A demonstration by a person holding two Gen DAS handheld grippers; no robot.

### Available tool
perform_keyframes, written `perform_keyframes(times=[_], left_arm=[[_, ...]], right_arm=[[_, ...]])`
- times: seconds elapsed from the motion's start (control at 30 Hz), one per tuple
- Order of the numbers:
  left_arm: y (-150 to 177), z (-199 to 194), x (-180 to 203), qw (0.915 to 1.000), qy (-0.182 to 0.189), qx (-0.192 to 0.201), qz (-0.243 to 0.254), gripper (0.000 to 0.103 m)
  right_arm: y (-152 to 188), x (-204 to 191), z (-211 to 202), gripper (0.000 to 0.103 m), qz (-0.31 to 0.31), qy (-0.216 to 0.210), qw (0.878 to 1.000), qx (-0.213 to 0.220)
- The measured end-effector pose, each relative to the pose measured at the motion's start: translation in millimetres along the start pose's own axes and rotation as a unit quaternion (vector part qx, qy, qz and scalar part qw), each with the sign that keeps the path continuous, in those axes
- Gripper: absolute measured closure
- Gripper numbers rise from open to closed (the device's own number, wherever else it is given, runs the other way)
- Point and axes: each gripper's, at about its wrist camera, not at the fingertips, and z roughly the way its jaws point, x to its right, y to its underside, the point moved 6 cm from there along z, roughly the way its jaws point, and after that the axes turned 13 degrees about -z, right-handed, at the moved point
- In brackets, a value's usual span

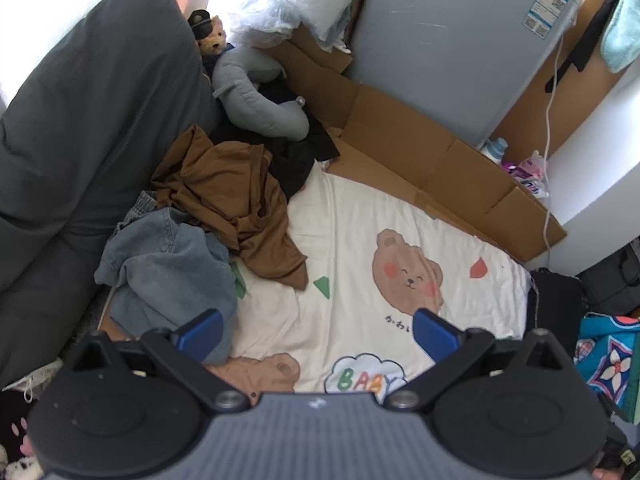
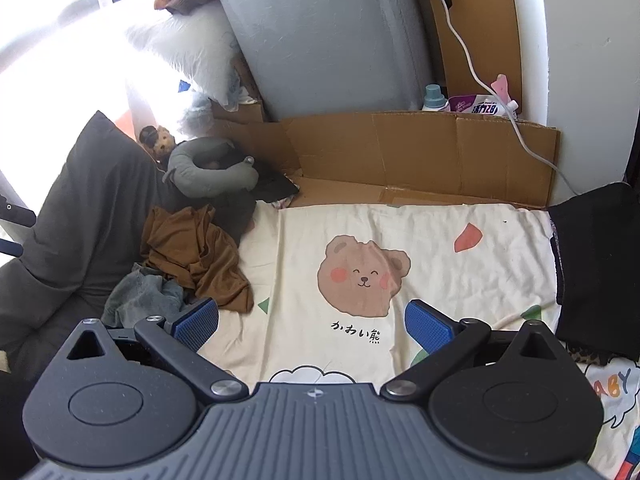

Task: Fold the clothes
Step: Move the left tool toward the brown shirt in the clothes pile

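your left gripper [image 1: 318, 334] and right gripper [image 2: 312, 322] both hover over the cream bear-print sheet [image 1: 360, 216], fingers spread wide, nothing between them. the clothes lie in a crumpled pile at the sheet's left edge: brown garment [image 1: 232, 196] partly over the blue denim piece [image 1: 168, 268], against the dark grey cushion [image 1: 88, 120]. a black garment [image 2: 596, 264] rests on the sheet's right side.

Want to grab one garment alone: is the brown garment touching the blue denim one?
Touching. The left wrist view shows the brown garment draped over the blue denim garment's upper edge, no gap.
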Motion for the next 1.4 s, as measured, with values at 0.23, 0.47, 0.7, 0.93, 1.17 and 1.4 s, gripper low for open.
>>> perform_keyframes(times=[0.23,0.47,0.7,0.93,1.17,1.4], left_arm=[[-5.5,28.7,-27.1,0.9988,0.006,0.047,-0.015,0.008],[-7.0,62.8,-39.0,0.9979,0.016,0.061,-0.018,0.008],[0.9,100.4,-45.5,0.9978,0.01,0.064,0.01,0.008],[13.6,149.8,-59.3,0.9983,0.023,0.054,-0.003,0.011],[23.6,192.8,-86.8,0.9971,0.026,0.066,-0.028,0.017],[25.7,231.8,-104.9,0.9947,0.04,0.094,-0.013,0.022]], right_arm=[[10.3,-0.8,19.1,0.0,-0.015,0.033,0.999,-0.014],[23.4,2.4,43.6,0.001,-0.023,0.063,0.998,-0.013],[42.0,3.3,69.9,0.002,0.0,0.044,0.999,-0.014],[70.9,11.8,107.4,0.006,0.047,0.036,0.998,-0.025],[107.7,1.7,158.0,0.025,0.036,0.034,0.997,-0.063],[126.5,-28.0,195.8,0.026,-0.005,0.002,0.996,-0.087]])
